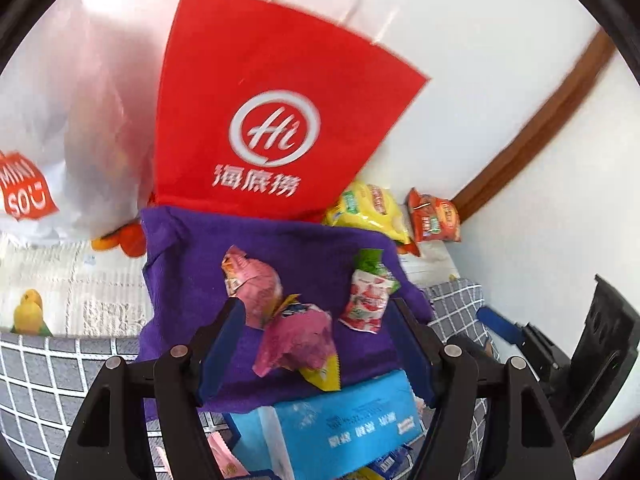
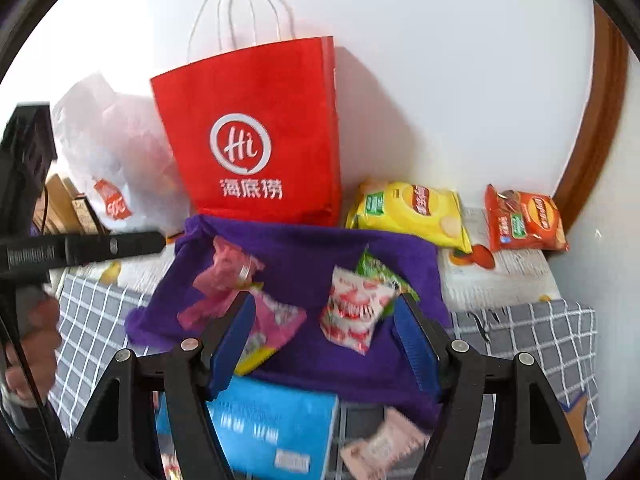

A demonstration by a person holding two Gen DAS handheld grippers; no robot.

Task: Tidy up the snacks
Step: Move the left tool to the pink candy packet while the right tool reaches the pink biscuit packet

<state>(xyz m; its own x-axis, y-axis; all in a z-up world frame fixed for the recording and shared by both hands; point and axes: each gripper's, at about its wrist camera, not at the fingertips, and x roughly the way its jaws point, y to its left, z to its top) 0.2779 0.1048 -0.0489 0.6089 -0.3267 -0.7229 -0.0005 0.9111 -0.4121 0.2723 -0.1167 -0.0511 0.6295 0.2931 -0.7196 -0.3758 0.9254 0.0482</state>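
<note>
snack packets (image 2: pixel 352 312) on purple cloth (image 2: pixel 304 248)

Glossy plastic snack packets (image 2: pixel 352 312) lie on a matt, fuzzy purple cloth (image 2: pixel 304 248), behind it a matt red paper bag (image 2: pixel 256 128) with smooth cord handles.

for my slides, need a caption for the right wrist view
Open right gripper above snack packets on a purple cloth, red paper bag behind.

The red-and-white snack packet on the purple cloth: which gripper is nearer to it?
Right. The right gripper frames the red-and-white snack packet; the left gripper sits over the pink packets beside it.
</note>
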